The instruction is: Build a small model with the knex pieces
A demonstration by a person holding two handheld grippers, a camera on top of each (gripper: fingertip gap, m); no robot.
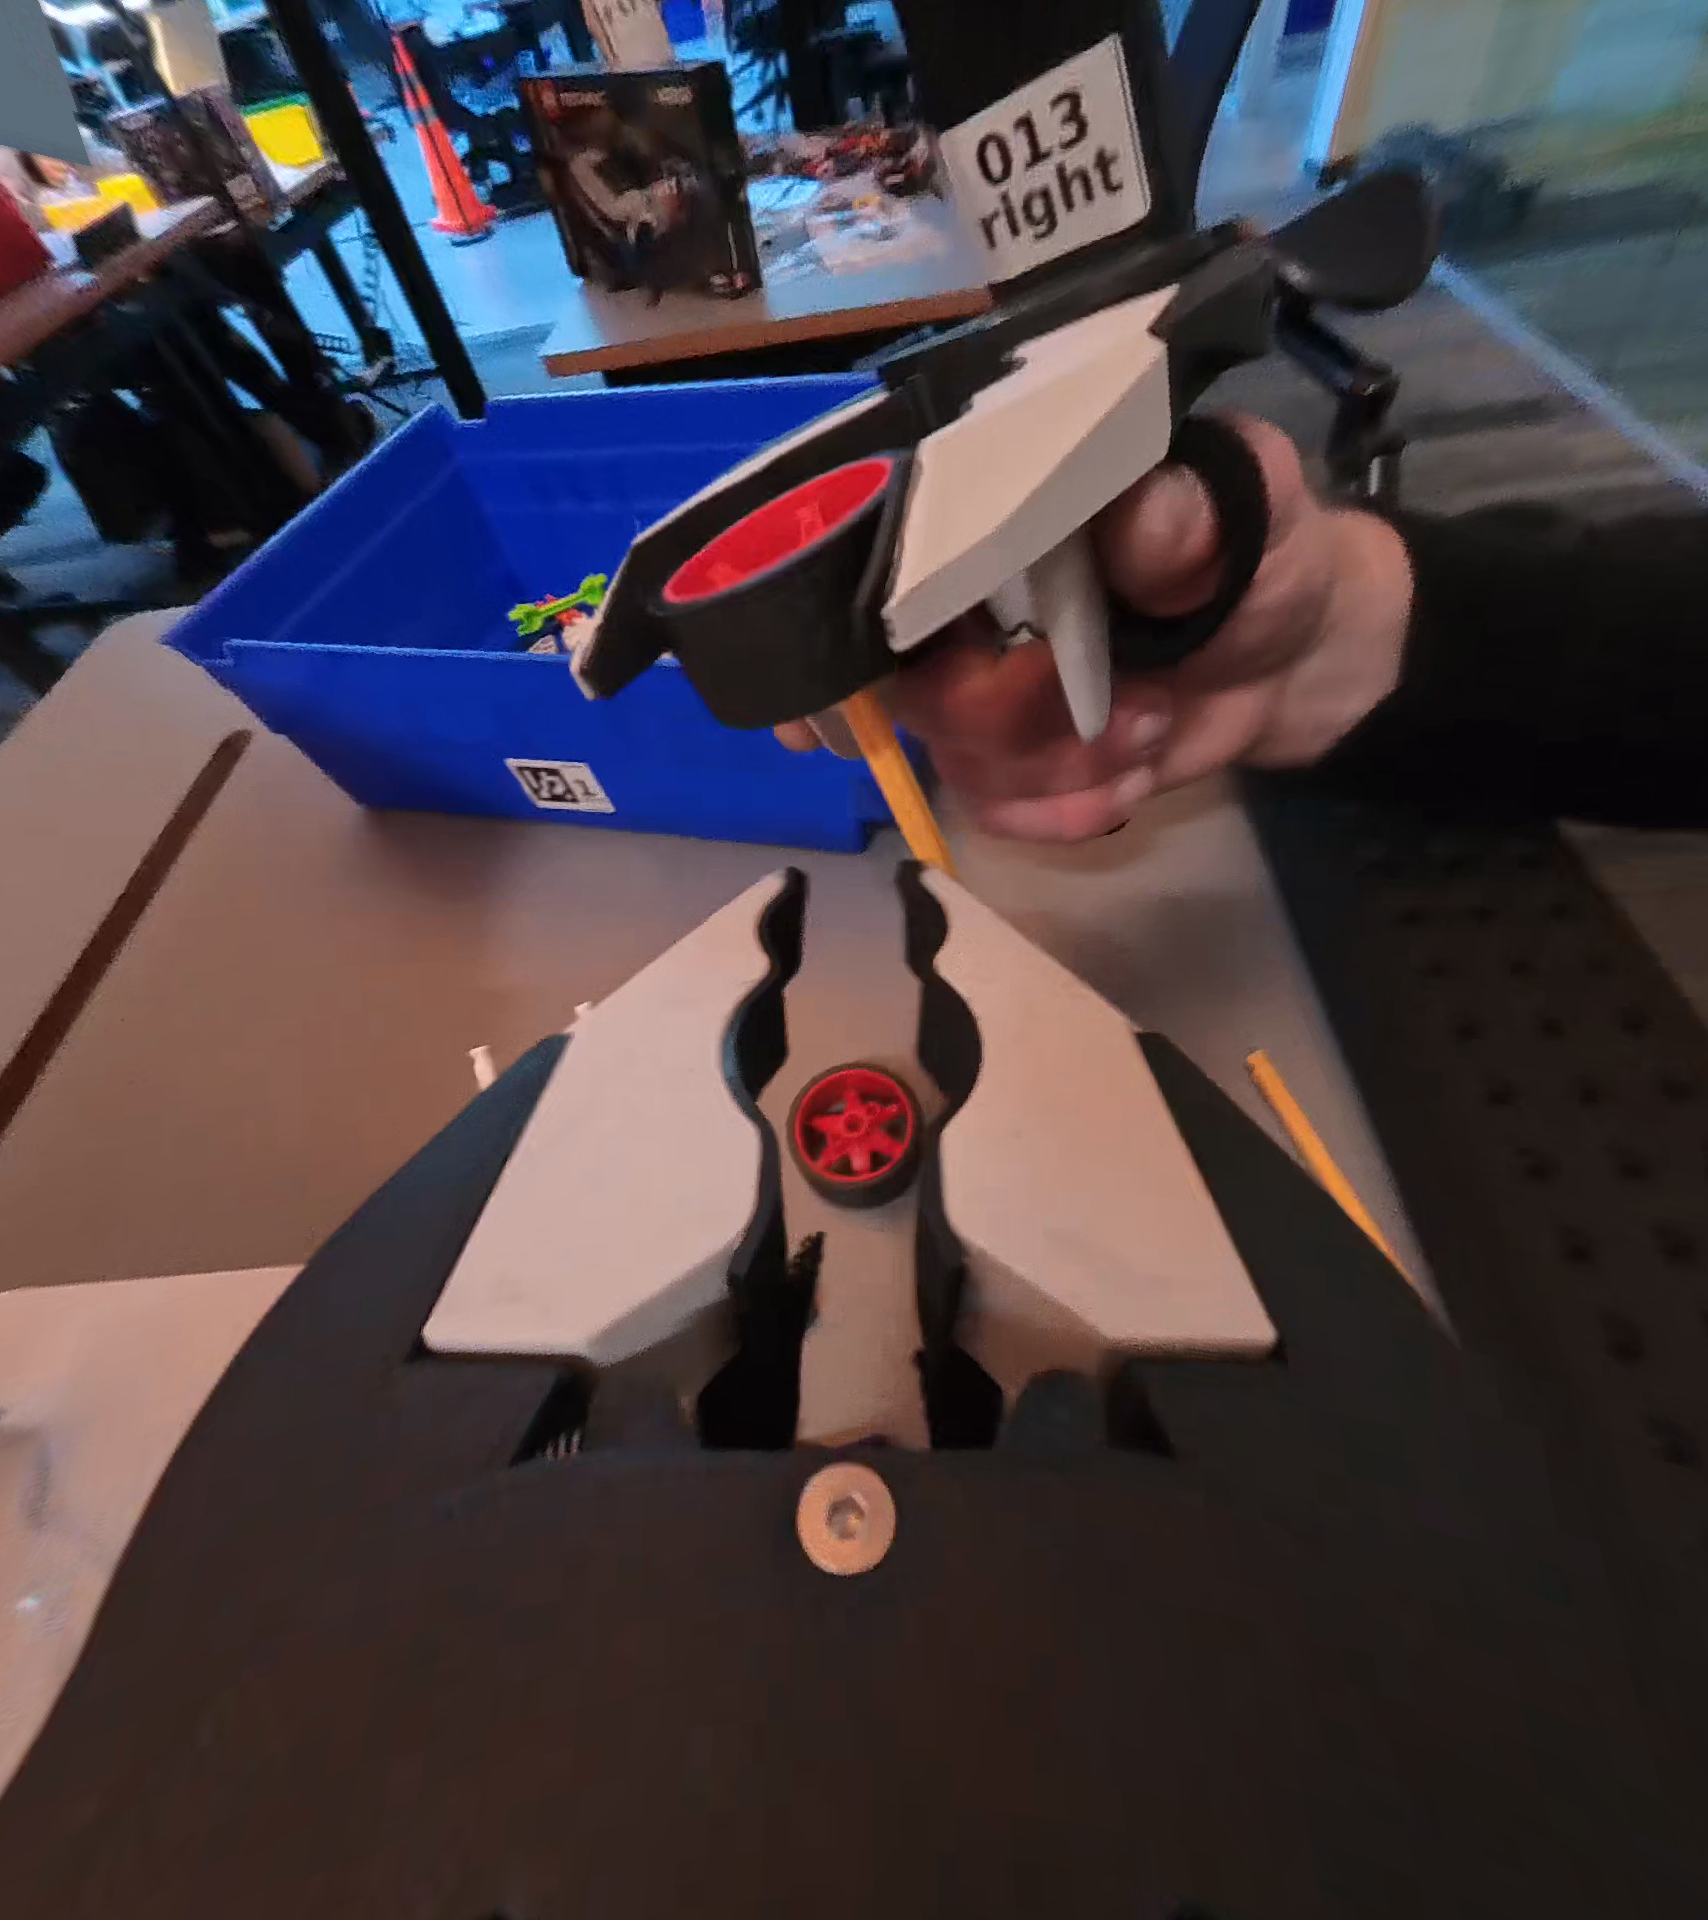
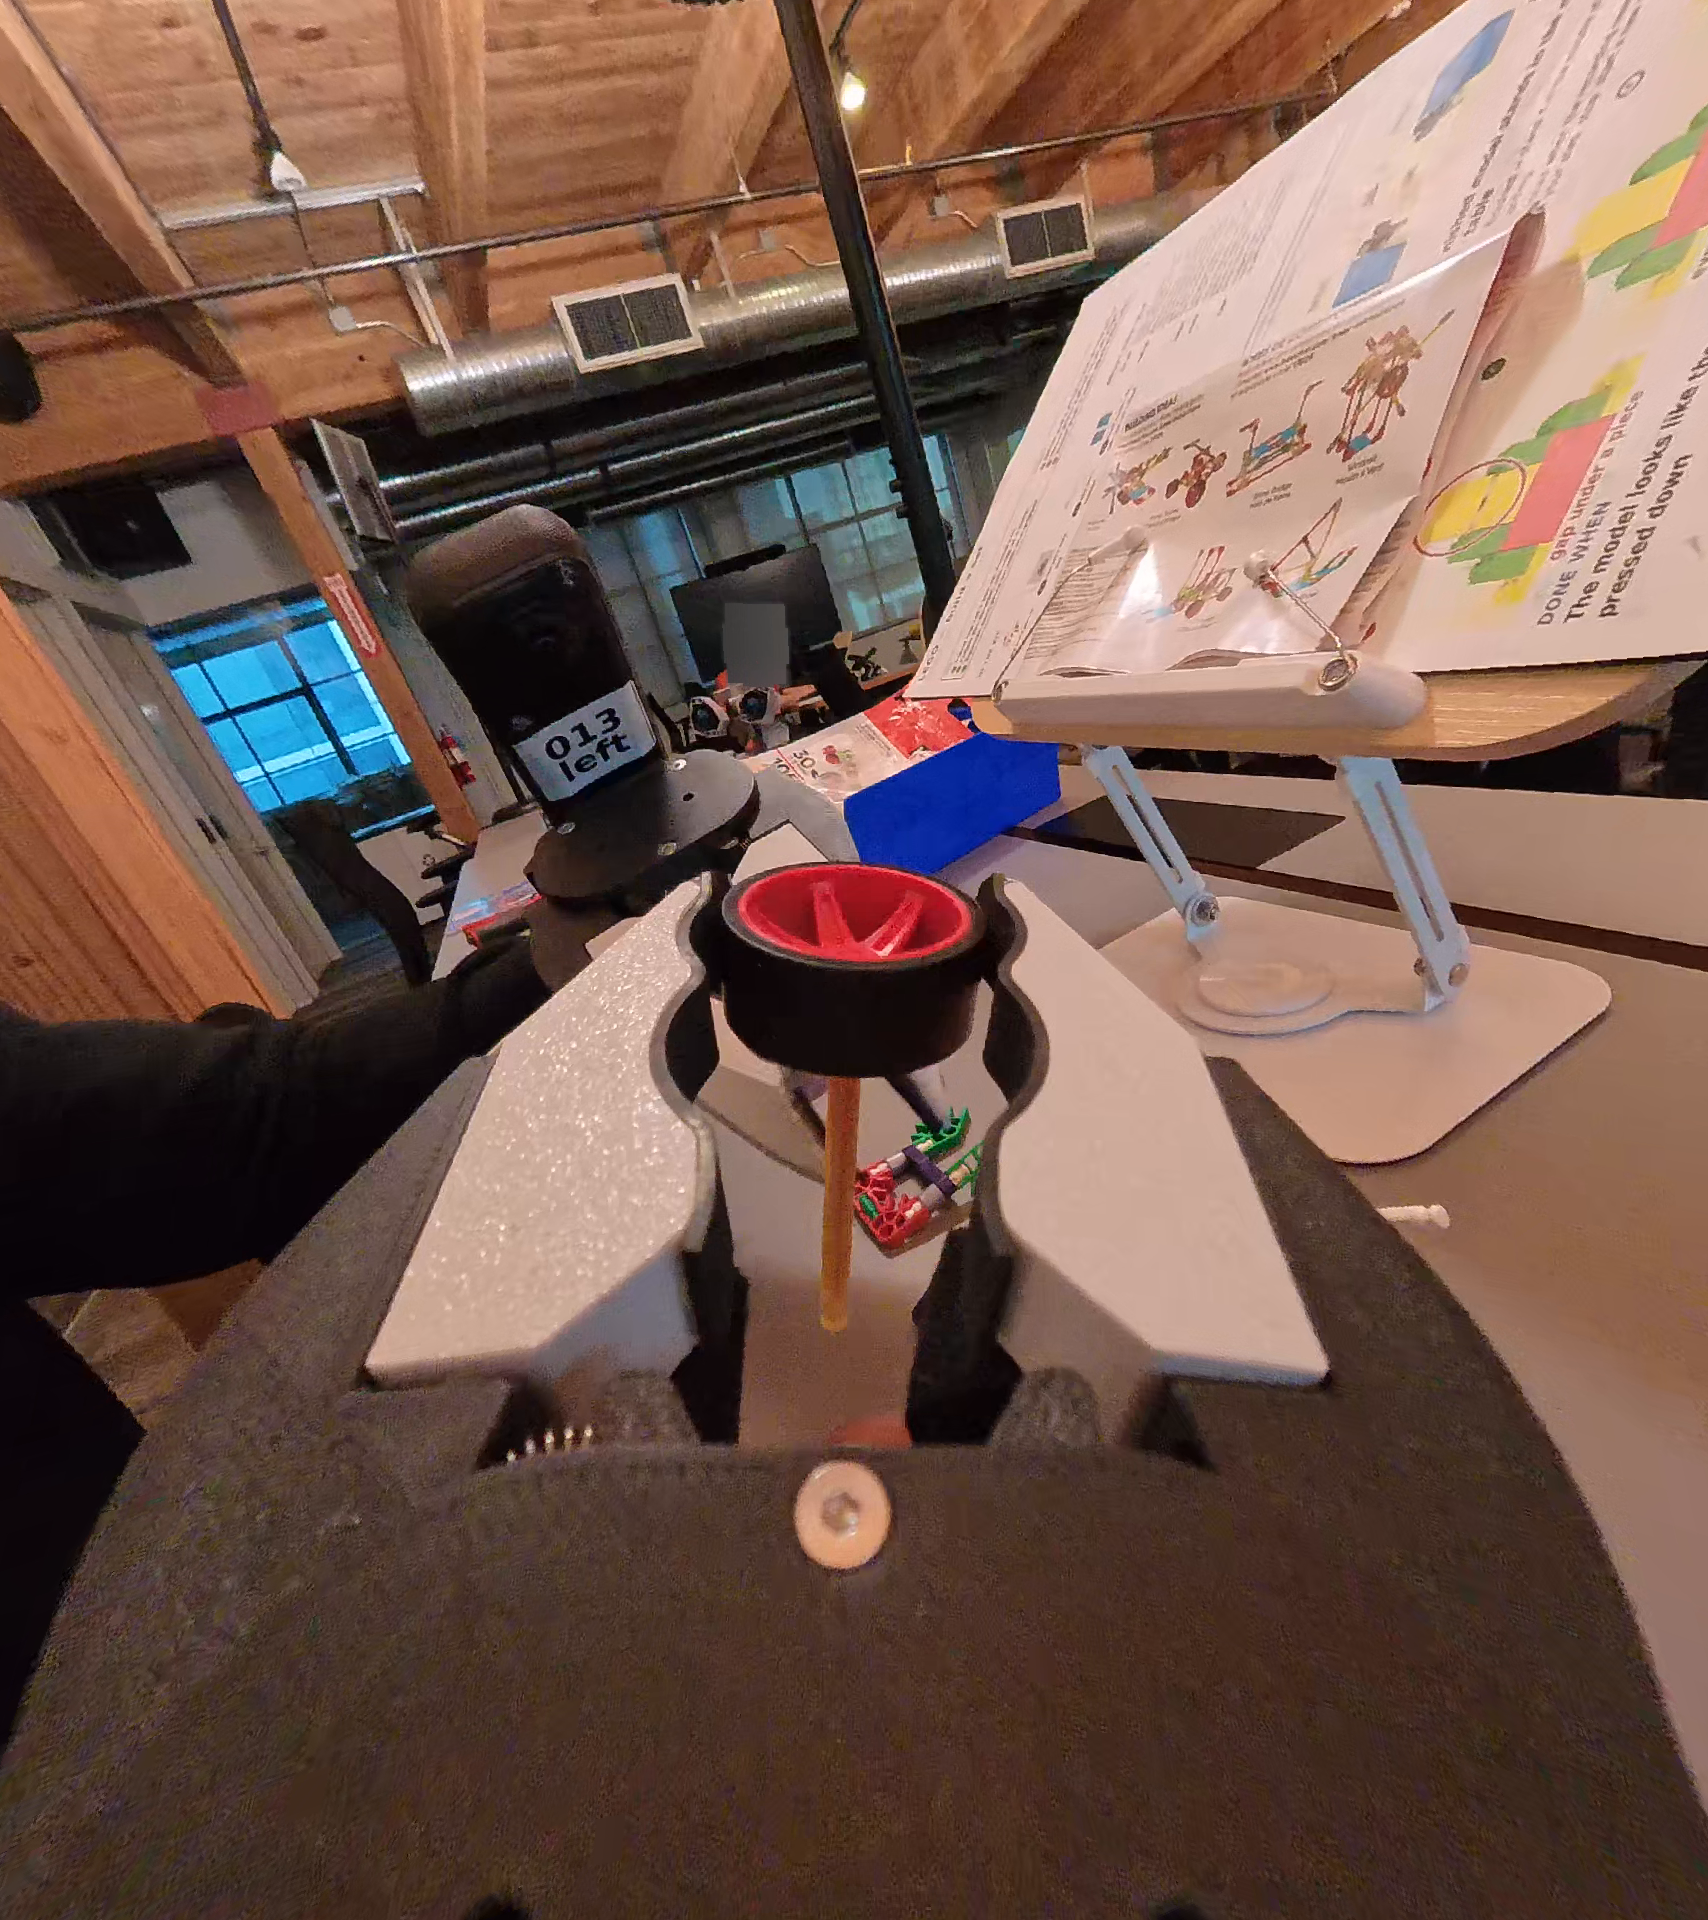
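Both views are wide-angle and bend strongly at the edges. The left wrist view is dim, bluish, with motion blur toward 2 o'clock. The right wrist view is sharper; a ceiling spotlight shines at 12 o'clock.

bin behind wheel on table | stick right of wheel | book stand right

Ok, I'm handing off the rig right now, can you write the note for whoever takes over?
Right tongs: shut on a big wheel with a yellow rod stuck in its underside, held in the air.
Left tongs: open, low over the table, straddling a small wheel lying flat, not gripped.
Second yellow rod lies right of the left tongs.
Blue bin with loose parts behind.
Small model on the table below the right tongs.
Goal unknown.
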